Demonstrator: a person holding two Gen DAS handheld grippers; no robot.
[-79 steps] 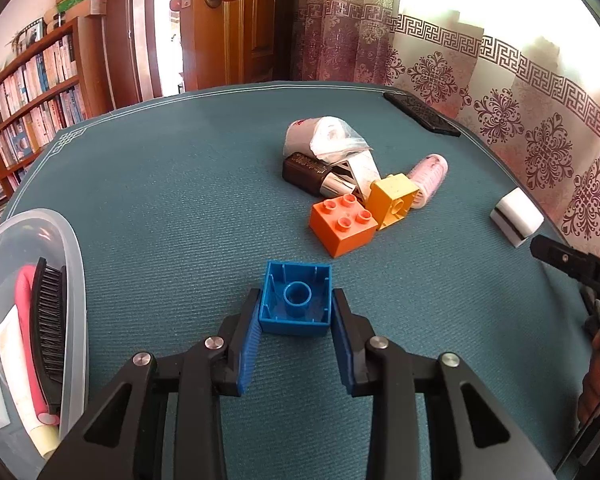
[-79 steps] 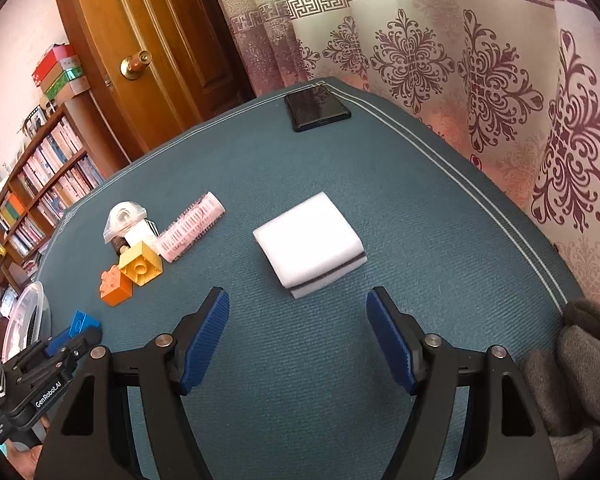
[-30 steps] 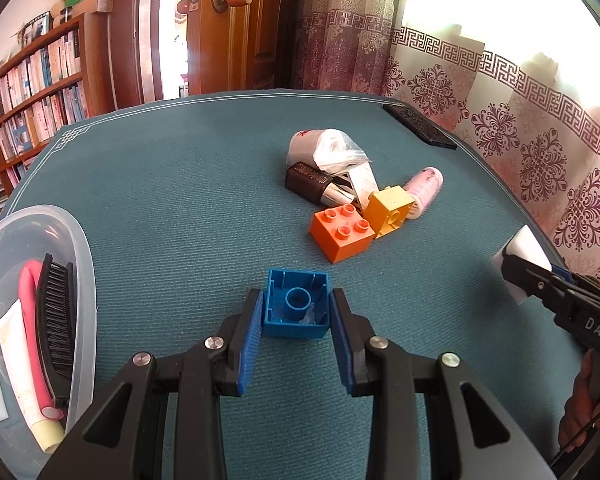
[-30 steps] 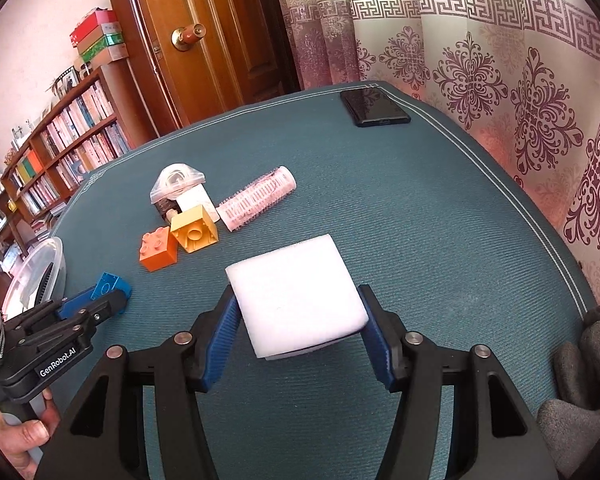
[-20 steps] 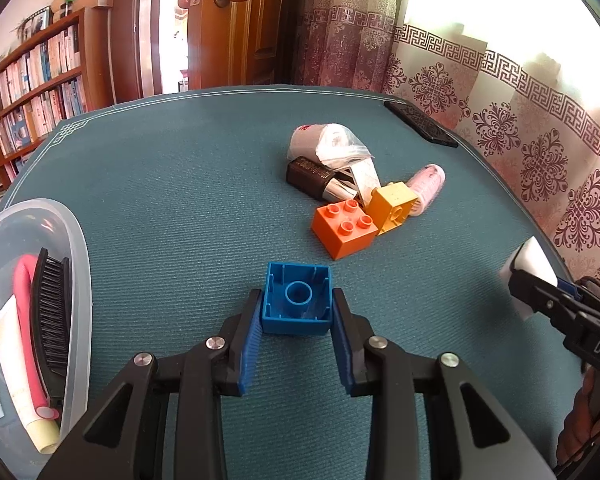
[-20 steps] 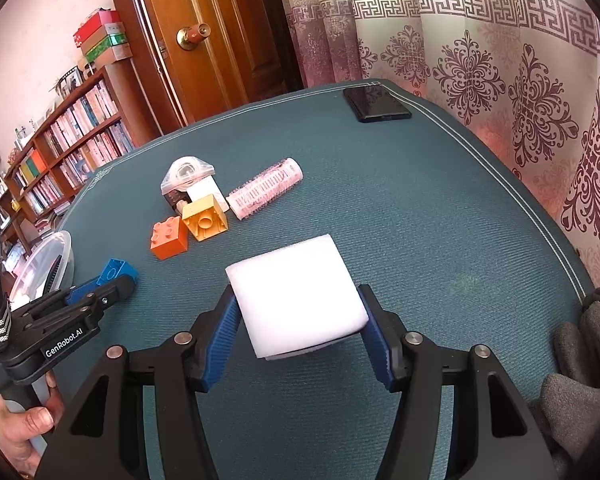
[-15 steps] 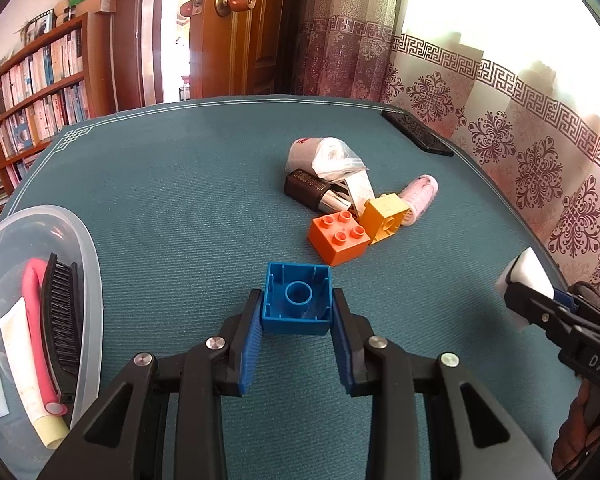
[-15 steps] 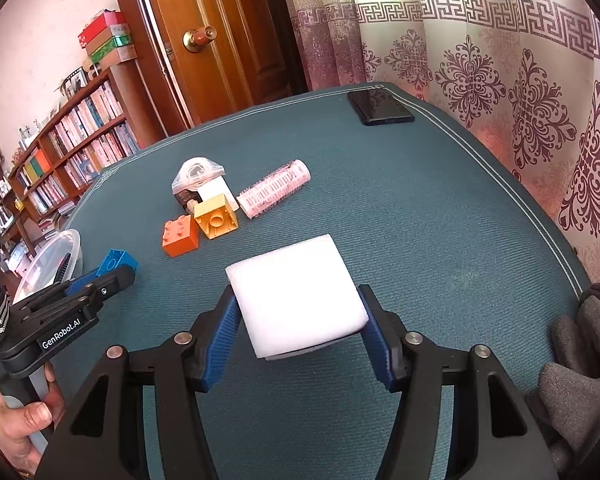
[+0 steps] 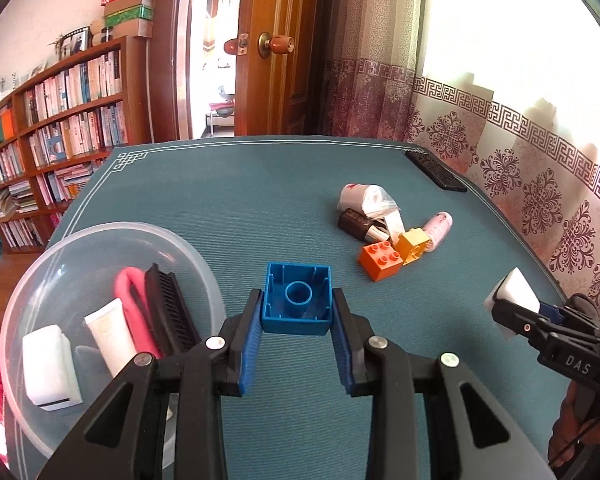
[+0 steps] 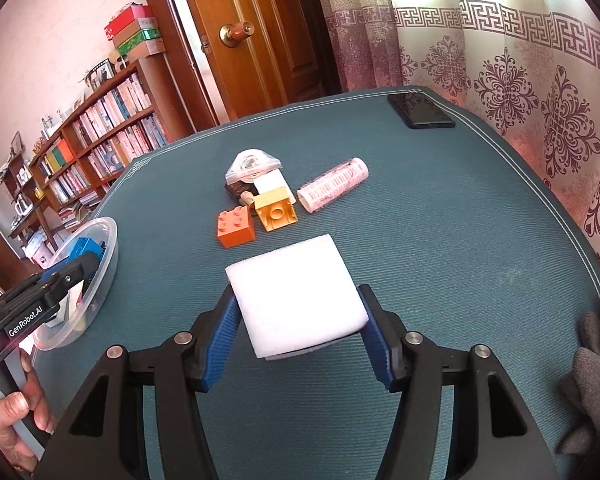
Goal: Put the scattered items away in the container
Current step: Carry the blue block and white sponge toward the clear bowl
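Observation:
My left gripper (image 9: 298, 316) is shut on a blue brick (image 9: 298, 298), hollow side facing the camera, held above the teal table just right of the clear plastic bowl (image 9: 204, 256). The bowl holds a black comb, a pink item, a white tube and a white sponge. My right gripper (image 10: 300, 312) is shut on a white sponge (image 10: 294, 290), lifted over the table; that sponge (image 9: 514, 292) also shows at the right edge of the left wrist view. On the table lie an orange brick (image 10: 236, 226), a yellow brick (image 10: 276, 210) and a pink roller (image 10: 334, 188).
A plastic-wrapped bundle (image 10: 252, 166) and a dark brown tube (image 9: 356, 224) lie behind the bricks. A black phone (image 10: 420, 116) rests near the far table edge by the curtain. A bookshelf (image 9: 56, 132) and a wooden door (image 9: 284, 48) stand beyond. Grey cloth (image 10: 596, 360) lies at the right.
My left gripper has swung left with the blue brick, bringing the bowl closer beside it. My right gripper has closed on the white sponge and lifted it since 2.6 s ago.

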